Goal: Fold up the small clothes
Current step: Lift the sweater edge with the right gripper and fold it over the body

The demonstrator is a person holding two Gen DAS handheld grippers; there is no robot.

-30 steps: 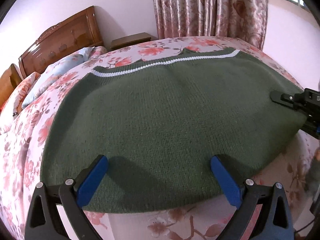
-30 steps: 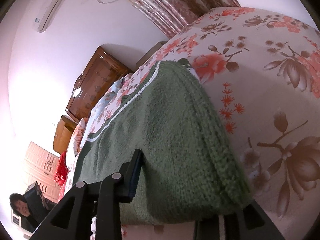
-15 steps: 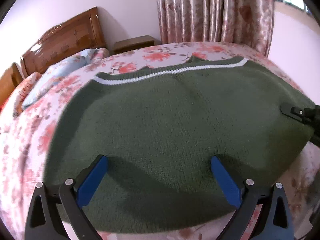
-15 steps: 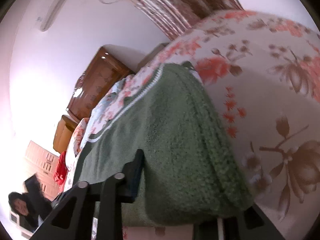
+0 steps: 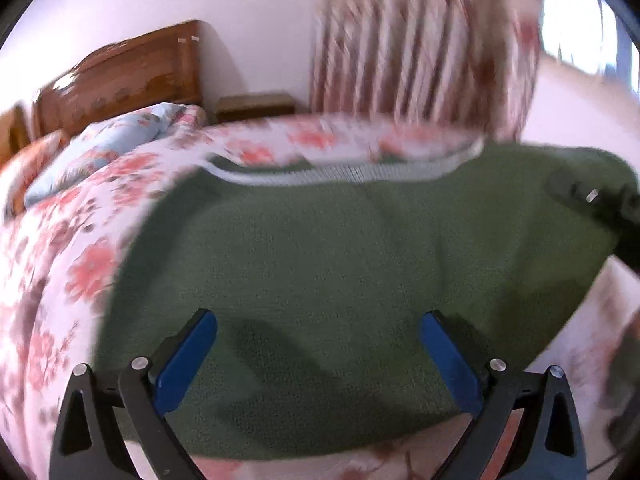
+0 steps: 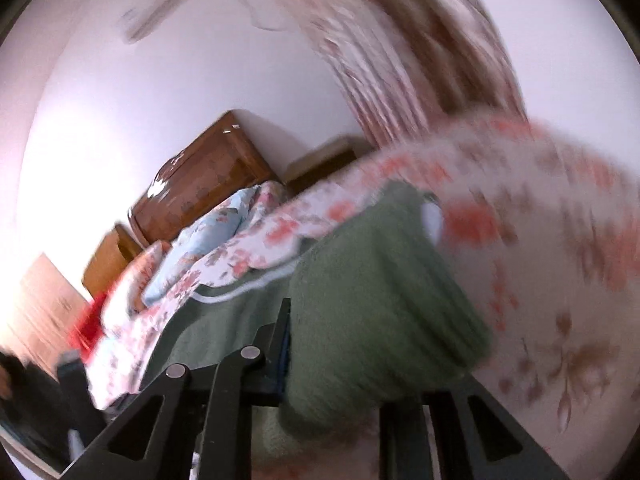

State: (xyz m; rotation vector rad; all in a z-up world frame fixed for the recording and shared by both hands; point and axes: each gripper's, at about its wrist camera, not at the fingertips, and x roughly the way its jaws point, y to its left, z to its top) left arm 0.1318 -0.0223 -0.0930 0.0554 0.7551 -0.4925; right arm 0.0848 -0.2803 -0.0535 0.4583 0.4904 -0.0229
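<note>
A dark green knitted sweater with a white stripe lies on the floral bed. My left gripper is open, its blue pads wide apart over the sweater's near edge, holding nothing. My right gripper is shut on the sweater's side edge, which bunches up between its fingers and is lifted. The right gripper also shows at the right edge of the left wrist view. Both views are blurred by motion.
The bed has a floral cover, pillows and a wooden headboard at the back. A nightstand and patterned curtains stand behind. A person is at the far left of the right wrist view.
Both grippers have risen and tilted up, so more wall and curtain show. The right gripper has lifted the gripped sweater edge. The left gripper stays open.
</note>
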